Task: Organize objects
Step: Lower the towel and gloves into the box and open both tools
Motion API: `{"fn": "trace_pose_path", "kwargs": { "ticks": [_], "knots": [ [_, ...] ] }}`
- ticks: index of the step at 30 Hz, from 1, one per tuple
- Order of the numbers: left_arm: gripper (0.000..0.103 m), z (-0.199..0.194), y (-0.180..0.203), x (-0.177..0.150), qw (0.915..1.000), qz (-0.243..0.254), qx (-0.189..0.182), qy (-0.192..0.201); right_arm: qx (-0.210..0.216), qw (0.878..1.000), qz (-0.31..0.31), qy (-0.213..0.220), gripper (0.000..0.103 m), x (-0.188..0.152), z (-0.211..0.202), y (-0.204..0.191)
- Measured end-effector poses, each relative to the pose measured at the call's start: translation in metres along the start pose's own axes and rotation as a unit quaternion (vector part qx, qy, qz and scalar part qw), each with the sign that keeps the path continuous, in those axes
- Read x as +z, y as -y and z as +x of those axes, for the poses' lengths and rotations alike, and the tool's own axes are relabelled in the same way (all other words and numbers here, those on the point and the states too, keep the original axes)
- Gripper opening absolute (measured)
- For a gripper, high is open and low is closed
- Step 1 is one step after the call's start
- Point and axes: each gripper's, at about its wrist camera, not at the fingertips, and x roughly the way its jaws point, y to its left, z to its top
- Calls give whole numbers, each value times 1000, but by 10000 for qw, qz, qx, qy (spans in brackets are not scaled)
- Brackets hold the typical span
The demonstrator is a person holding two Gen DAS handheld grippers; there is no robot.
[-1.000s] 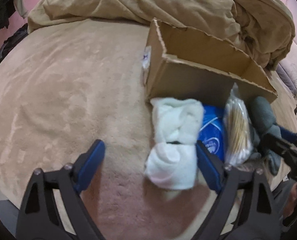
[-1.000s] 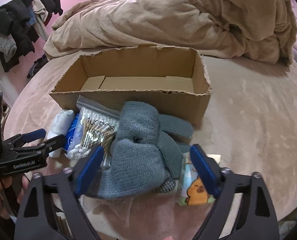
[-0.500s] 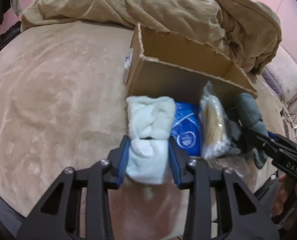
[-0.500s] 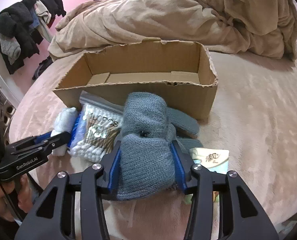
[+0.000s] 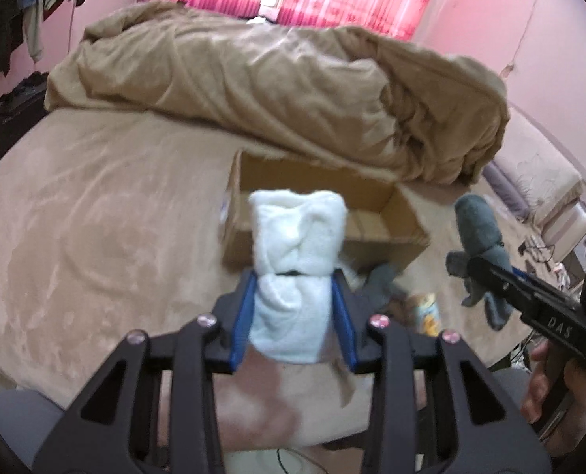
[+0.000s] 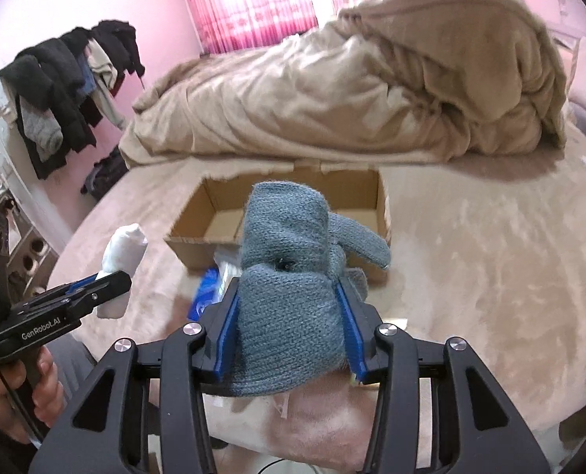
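Observation:
My left gripper [image 5: 293,320] is shut on a rolled white fluffy sock bundle [image 5: 297,249], held in the air in front of the open cardboard box [image 5: 403,213]. My right gripper [image 6: 289,331] is shut on a grey knitted bundle [image 6: 289,260], also lifted above the bed, with the box [image 6: 198,213] behind it. From the right wrist view the left gripper [image 6: 107,288] shows at the left with its white bundle [image 6: 123,252]. The left wrist view shows the right gripper [image 5: 486,280] at the right, with its grey bundle [image 5: 478,229].
On the beige bed sheet [image 5: 95,237] in front of the box lie a blue packet [image 6: 206,292], a clear bag [image 6: 226,264] and a small printed packet [image 5: 427,308]. A rumpled tan duvet [image 6: 352,91] fills the far side. Dark clothes [image 6: 56,91] hang at the left.
Both grippers closed on their bundles, the left on the white one and the right on the grey one, then lifted them off the bed toward the box.

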Motion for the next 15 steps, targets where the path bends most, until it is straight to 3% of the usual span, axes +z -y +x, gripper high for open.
{"fn": "trace_pose_path", "kwargs": {
  "ticks": [7, 15],
  "knots": [
    [38, 19, 28, 43, 9992, 303, -196, 165, -37, 9988, -177, 456, 48, 38, -11, 3],
    [38, 82, 48, 75, 9983, 487, -285, 133, -80, 9977, -408, 530, 48, 76, 32, 23]
  ]
}}
